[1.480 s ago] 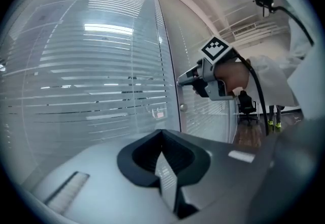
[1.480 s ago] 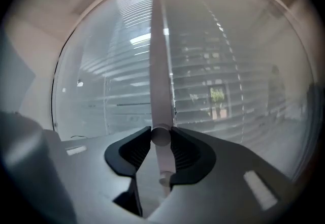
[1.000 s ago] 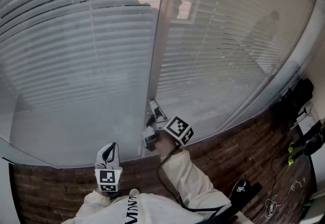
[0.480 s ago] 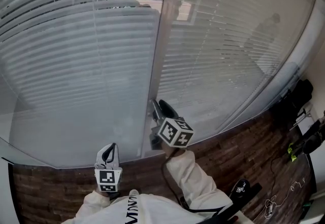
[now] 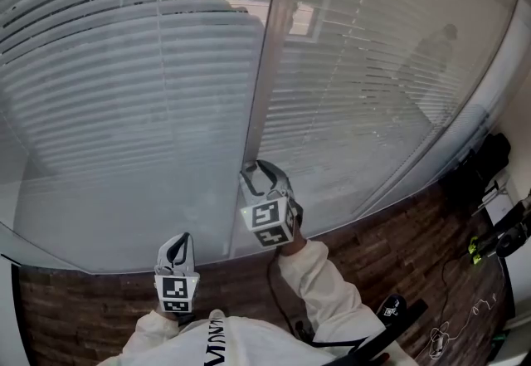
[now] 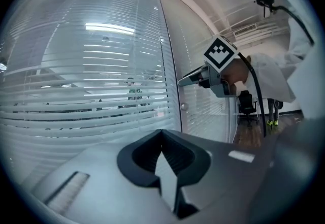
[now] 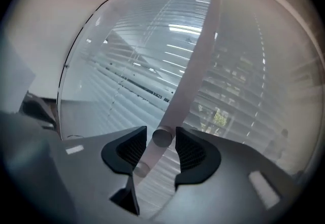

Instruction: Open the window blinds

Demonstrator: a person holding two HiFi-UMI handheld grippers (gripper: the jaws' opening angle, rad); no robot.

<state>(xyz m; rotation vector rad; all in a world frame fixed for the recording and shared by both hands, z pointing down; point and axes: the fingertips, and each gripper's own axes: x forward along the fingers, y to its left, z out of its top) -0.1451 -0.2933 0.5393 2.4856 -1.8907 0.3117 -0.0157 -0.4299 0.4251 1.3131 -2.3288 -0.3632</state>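
- Window blinds of white horizontal slats (image 5: 124,107) hang behind the glass and fill the whole wall in front of the person. They cover two panes, one on either side of an upright pale grey window frame post (image 5: 265,65).
- Most slats lie flat and shut. Near the top of the left pane, a few gaps show some greenery outside.
- The right tool (image 5: 259,172) points at the post low down, with its cube of black-and-white square markers (image 5: 267,223) facing back toward the person.
- In the right gripper view, a small round grey knob (image 7: 161,137) on the post sits between the right tool's two dark ribbed pads (image 7: 133,151).
- Its jaws have just been opening. They now stand moderately apart, with a sliver of space on each side of the knob, so they do not pinch it.
- The left tool (image 5: 182,238) is held lower and to the left, near the person's body and well clear of the post.
- In the left gripper view, the left tool's tips meet with nothing between them.
- A cream sleeve (image 5: 323,294) leads up to the right tool.
- Brown wood plank floor (image 5: 390,248) runs along the foot of the glass.
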